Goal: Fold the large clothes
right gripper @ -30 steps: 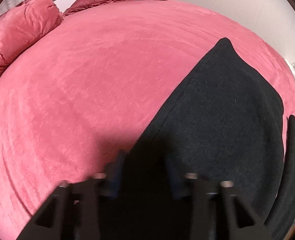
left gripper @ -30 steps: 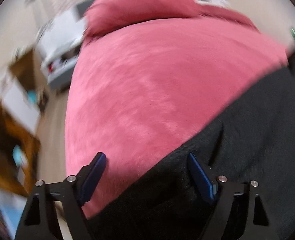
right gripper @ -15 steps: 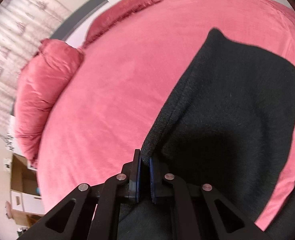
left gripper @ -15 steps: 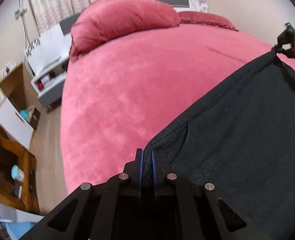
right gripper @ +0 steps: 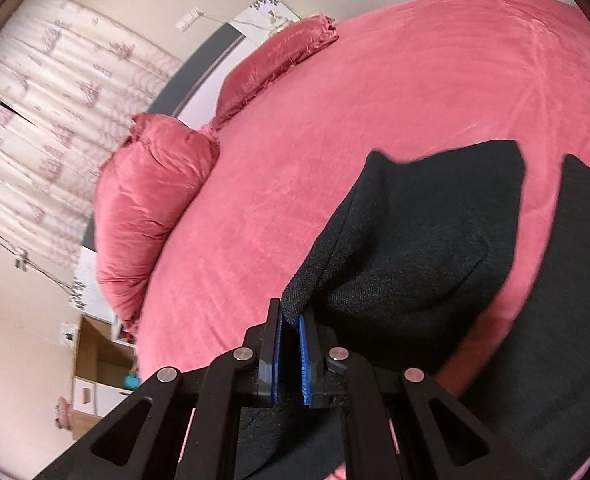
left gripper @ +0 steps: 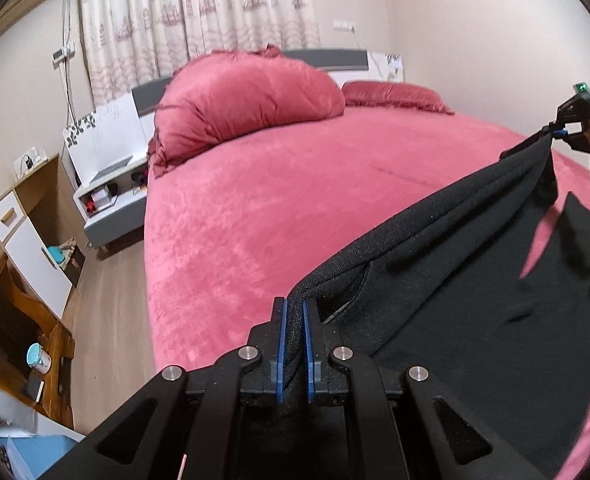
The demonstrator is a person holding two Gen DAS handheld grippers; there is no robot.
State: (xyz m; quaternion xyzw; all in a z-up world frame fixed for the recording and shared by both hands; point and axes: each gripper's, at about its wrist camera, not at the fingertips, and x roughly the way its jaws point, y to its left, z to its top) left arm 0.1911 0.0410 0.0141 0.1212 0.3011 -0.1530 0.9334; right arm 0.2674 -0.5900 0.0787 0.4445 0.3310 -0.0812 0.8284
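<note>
A large black garment [left gripper: 475,300] hangs stretched above the pink bed [left gripper: 275,208]. My left gripper [left gripper: 293,312] is shut on one corner of its top edge. My right gripper [right gripper: 291,316] is shut on the other corner of the black garment [right gripper: 415,248], and it also shows in the left wrist view [left gripper: 557,131] at the far right, holding the fabric taut. The lower part of the garment drapes down onto the bed [right gripper: 375,100].
A big pink pillow [left gripper: 247,100] and a flatter pink pillow [left gripper: 395,94] lie at the headboard. A white nightstand [left gripper: 107,188], wooden shelves [left gripper: 23,248] and bare floor [left gripper: 107,320] lie left of the bed. Curtains [left gripper: 199,12] hang behind.
Both grippers went from open over the garment to shut on its edge, then lifted it up off the bed, pulling the top edge taut between them.
</note>
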